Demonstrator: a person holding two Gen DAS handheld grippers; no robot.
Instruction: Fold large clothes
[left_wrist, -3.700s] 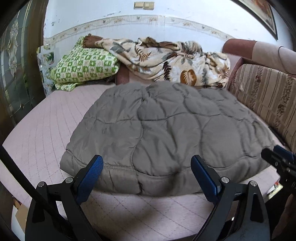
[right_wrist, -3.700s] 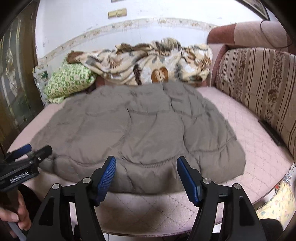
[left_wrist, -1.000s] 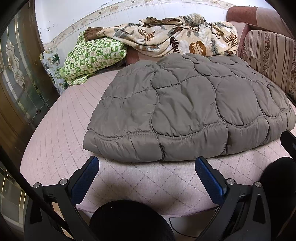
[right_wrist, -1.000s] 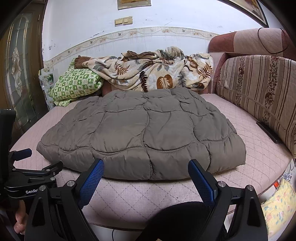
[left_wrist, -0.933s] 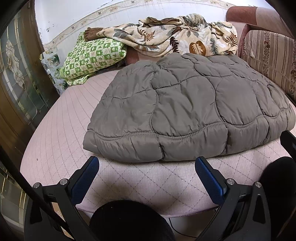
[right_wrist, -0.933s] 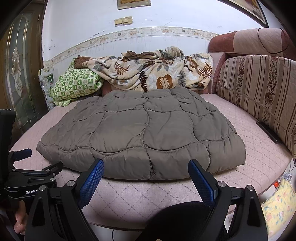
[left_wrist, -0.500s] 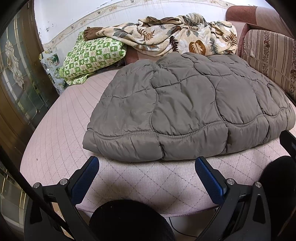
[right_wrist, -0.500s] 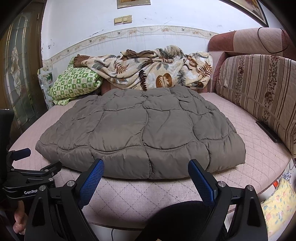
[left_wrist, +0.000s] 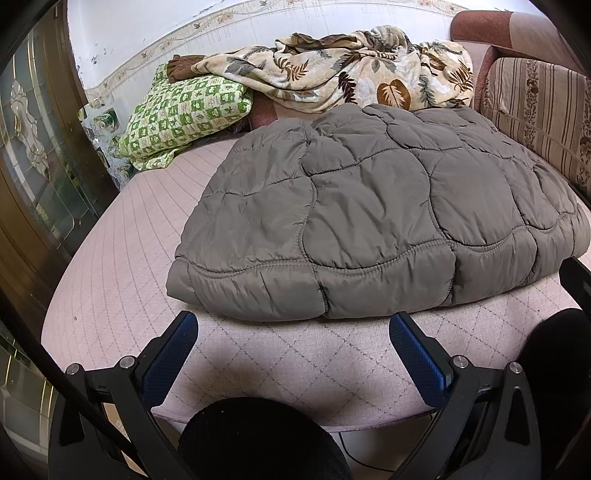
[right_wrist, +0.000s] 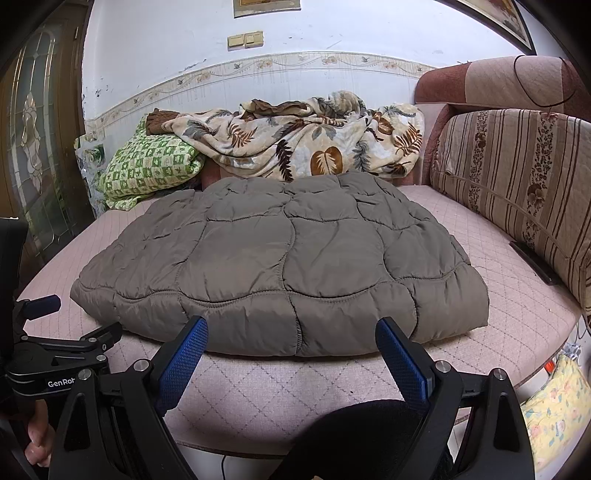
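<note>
The folded grey quilted jacket (left_wrist: 369, 221) lies on the pink sofa seat (left_wrist: 129, 240), just ahead of both jaws. Left gripper (left_wrist: 293, 332) and right gripper (right_wrist: 291, 339) hover level, jaws wide apart, empty.

Jacket (left_wrist: 369, 221): grey-brown, quilted, puffy, with curved stitched panels. Folded into a broad flat bundle, lying on the pink quilted bed (left_wrist: 129, 258). Near edge thick and rounded, facing the bed's front; far edge close to the piled bedding.
</note>
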